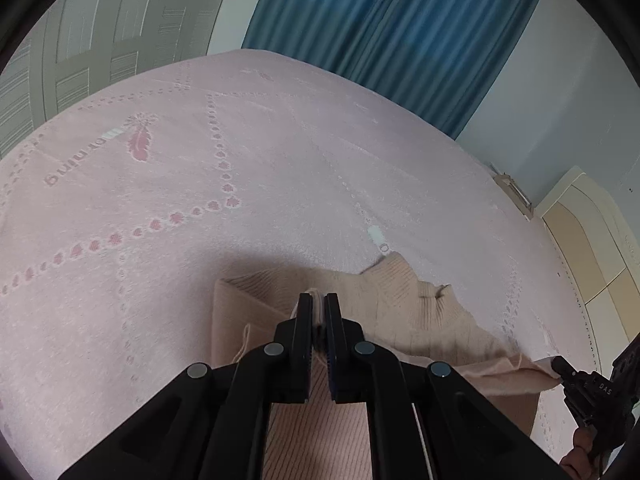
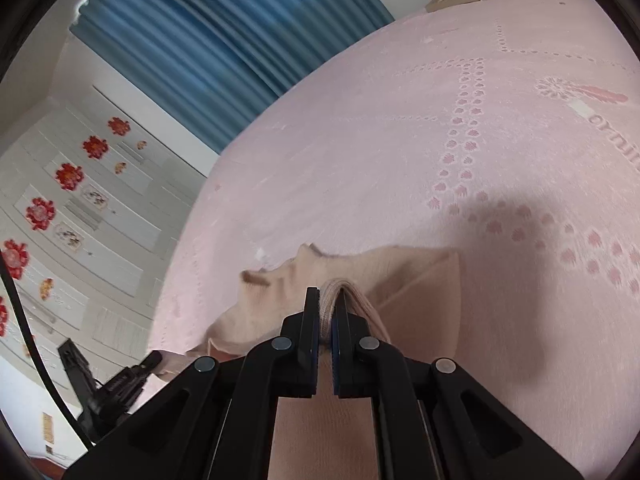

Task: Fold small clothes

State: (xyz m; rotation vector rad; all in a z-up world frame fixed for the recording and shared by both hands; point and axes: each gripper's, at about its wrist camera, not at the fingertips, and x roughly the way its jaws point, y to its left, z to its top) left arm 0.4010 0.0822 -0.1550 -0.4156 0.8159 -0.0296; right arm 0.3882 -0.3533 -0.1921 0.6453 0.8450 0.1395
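A beige ribbed knit garment (image 1: 420, 320) lies partly folded on the pink bedspread (image 1: 280, 160), its near edge lifted. My left gripper (image 1: 319, 300) is shut on a bunched fold of that edge. In the left wrist view my right gripper (image 1: 558, 364) shows at the lower right, pinching another part of the same edge. The right wrist view has my right gripper (image 2: 328, 296) shut on a thick fold of the garment (image 2: 400, 276). My left gripper (image 2: 155, 358) appears at the lower left, holding the cloth's end. The cloth hangs stretched between both grippers above the bedspread (image 2: 440, 140).
Blue curtains (image 1: 380, 20) hang behind the bed's far side. A white wardrobe with red flower decorations (image 2: 68, 176) stands to the left in the right wrist view. A pale yellow cabinet (image 1: 592, 240) sits past the bed's right edge. A hand (image 1: 580, 452) holds the right gripper.
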